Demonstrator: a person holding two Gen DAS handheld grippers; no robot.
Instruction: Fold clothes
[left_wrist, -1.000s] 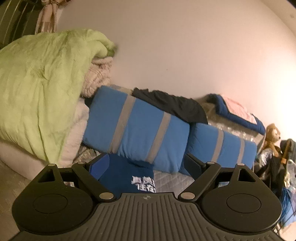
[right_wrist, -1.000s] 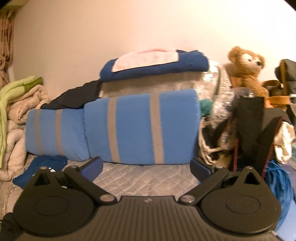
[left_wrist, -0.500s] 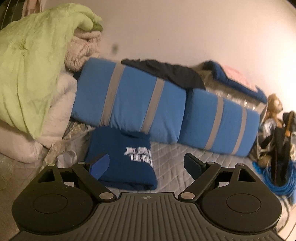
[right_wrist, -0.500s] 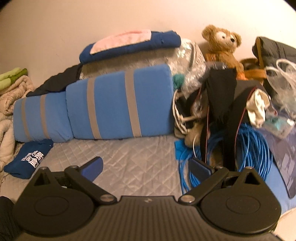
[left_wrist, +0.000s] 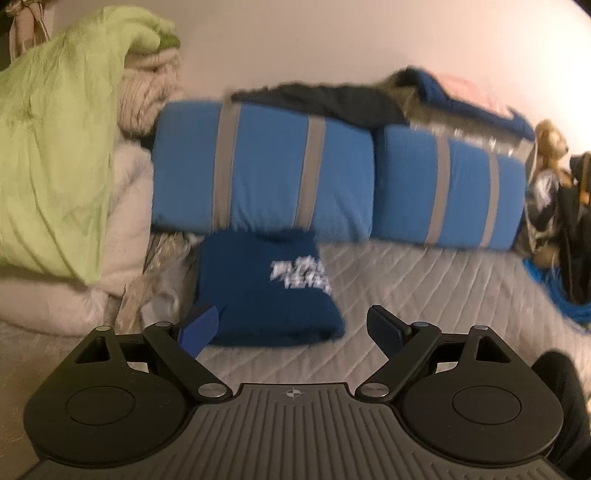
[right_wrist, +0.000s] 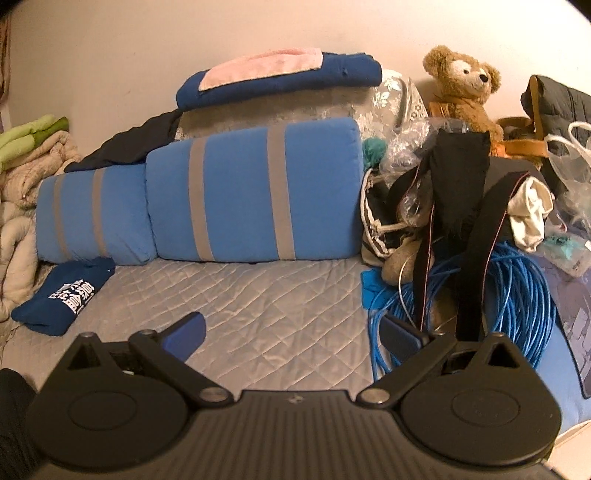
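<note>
Left wrist view, somewhat blurred: the left gripper is spread wide and empty above the grey quilted mattress. The folded navy shirt with white print lies ahead, apparently touching the blue grey-striped bolster pillow.

Right wrist view: the right gripper is likewise spread, holding nothing; the shirt lies far left, and a coiled blue cable sits right.

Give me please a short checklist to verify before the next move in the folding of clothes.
1. Left tongs open, holding nothing: ok.
2. Right tongs open, holding nothing: ok.
3. Navy printed garment already folded, lying flat on the quilted mattress: ok.
4. Bare mattress in front of the tongs for spreading: ok.
5. Blue cable coil beside the right tongs, possible snag: not ok.
6. Next garment to fold chosen: cannot tell.
</note>
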